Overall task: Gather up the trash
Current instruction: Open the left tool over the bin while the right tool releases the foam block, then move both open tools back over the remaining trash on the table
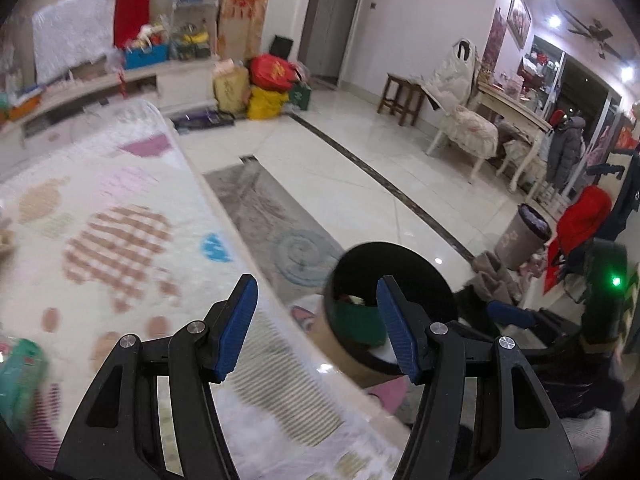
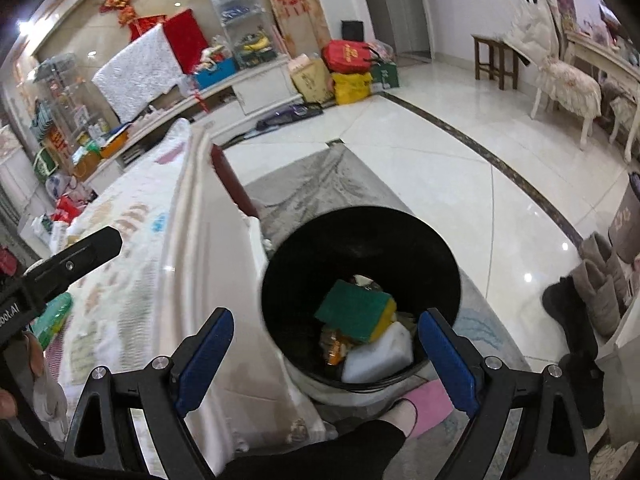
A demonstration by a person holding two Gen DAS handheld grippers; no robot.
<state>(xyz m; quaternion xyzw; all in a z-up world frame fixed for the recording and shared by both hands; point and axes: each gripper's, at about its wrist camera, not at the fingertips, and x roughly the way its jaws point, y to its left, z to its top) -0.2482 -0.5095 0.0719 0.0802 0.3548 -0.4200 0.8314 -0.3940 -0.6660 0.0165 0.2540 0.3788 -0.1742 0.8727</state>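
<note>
A round bin with a black liner [image 2: 360, 240] stands on the floor beside the table; it also shows in the left wrist view [image 1: 384, 264]. Inside lie a green and yellow sponge [image 2: 356, 312], a white block [image 2: 380, 354] and an orange wrapper [image 2: 334, 346]. My right gripper [image 2: 326, 330] is open and empty, hovering over the bin's near rim. My left gripper [image 1: 316, 292] is open and empty above the table edge, left of the bin. A green packet [image 1: 18, 376] lies on the table at the far left, also in the right wrist view [image 2: 52, 320].
The table carries a patterned cloth [image 1: 112, 208]. A grey rug [image 2: 320, 184] lies under the bin. A second lined bin [image 1: 520, 240], boots [image 2: 600, 292], a chair [image 1: 460, 120] and a stool [image 1: 400, 96] stand to the right. Bags [image 1: 268, 84] sit by the far cabinet.
</note>
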